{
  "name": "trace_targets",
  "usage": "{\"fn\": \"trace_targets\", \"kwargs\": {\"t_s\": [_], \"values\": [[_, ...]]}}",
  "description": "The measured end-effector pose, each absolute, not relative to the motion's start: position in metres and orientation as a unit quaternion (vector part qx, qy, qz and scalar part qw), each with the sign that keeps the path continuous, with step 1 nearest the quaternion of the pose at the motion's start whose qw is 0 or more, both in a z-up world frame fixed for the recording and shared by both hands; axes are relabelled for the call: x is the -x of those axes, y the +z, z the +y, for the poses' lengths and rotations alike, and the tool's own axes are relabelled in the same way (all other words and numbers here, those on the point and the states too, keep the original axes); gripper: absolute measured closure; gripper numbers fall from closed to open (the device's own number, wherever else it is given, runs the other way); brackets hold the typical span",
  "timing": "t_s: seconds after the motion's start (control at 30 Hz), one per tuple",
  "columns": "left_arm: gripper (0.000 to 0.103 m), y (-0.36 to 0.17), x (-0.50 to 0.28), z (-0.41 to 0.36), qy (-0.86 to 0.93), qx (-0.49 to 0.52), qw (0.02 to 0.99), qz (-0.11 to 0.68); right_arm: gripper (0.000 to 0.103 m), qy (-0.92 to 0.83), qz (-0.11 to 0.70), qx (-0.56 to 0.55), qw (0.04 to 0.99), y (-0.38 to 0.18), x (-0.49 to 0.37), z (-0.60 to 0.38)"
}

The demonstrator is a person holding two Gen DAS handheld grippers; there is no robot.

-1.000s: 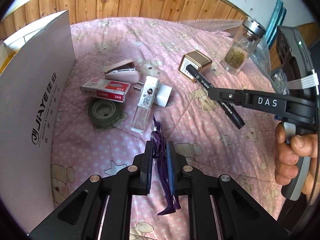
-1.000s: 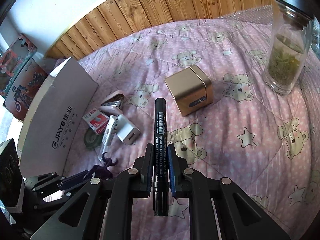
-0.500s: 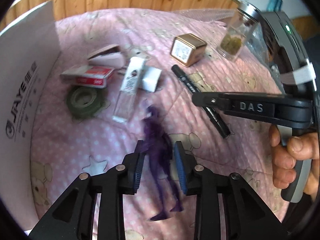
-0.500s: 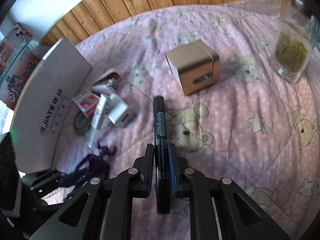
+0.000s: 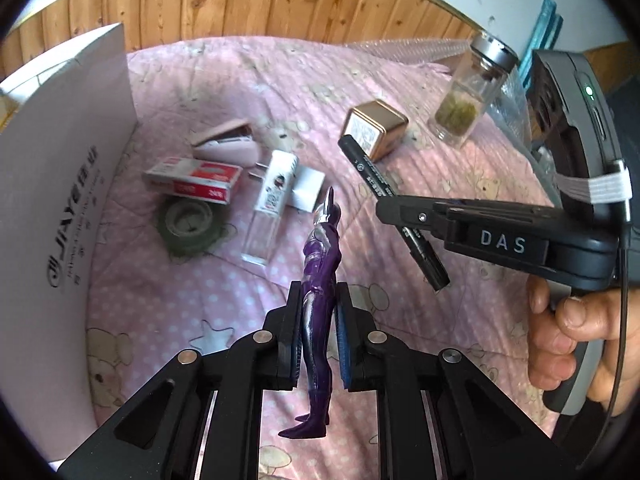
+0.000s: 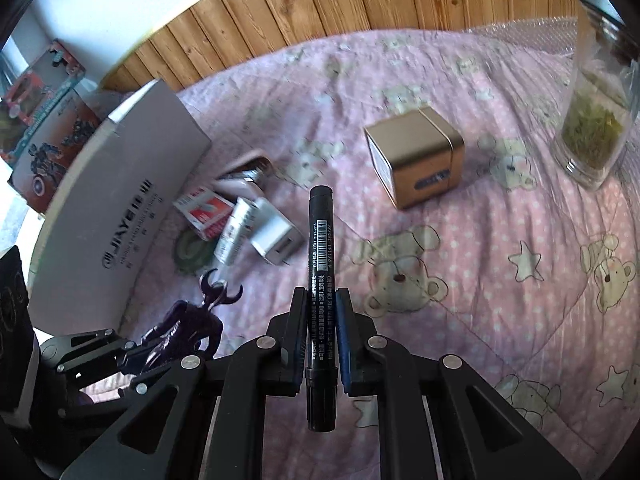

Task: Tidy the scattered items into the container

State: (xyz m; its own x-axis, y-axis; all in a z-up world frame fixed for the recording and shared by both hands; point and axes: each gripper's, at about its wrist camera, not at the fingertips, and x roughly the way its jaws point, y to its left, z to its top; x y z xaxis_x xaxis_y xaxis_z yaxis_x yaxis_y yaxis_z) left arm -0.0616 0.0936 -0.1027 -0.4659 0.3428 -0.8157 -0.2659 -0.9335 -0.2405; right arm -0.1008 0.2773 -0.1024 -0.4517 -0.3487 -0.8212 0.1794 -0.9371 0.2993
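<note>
My left gripper [image 5: 318,336], jaws just closed again, clamps the purple figure [image 5: 319,280], my right gripper [image 6: 321,334] grips the black marker [image 6: 320,264] — next, I judge, both go into the white box [image 5: 60,184] at nine o'clock.

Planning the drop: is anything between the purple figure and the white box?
Nothing visible. The purple figure, held in the left gripper, has only bare pink quilt between it and the white box.

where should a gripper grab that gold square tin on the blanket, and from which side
Grip the gold tin across its two flat side walls, around mid-height, coming down from above. It sits squarely on the blanket with open space all round, so nothing blocks the fingers. The faces are smooth and parallel, which suits flat pads; the rounded corners would likely slip. It looks fairly wide, so the gripper would probably need to open well.
</note>
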Motion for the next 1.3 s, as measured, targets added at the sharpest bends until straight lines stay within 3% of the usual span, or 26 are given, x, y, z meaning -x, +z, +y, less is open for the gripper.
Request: {"fn": "trace_targets", "kwargs": {"t_s": [1.3], "values": [[0.088,-0.002,0.03,0.035,0.886,0.416,0.177,-0.101,0.089,-0.868,-0.045,-0.466,0.166,-0.059,0.042,0.225]]}}
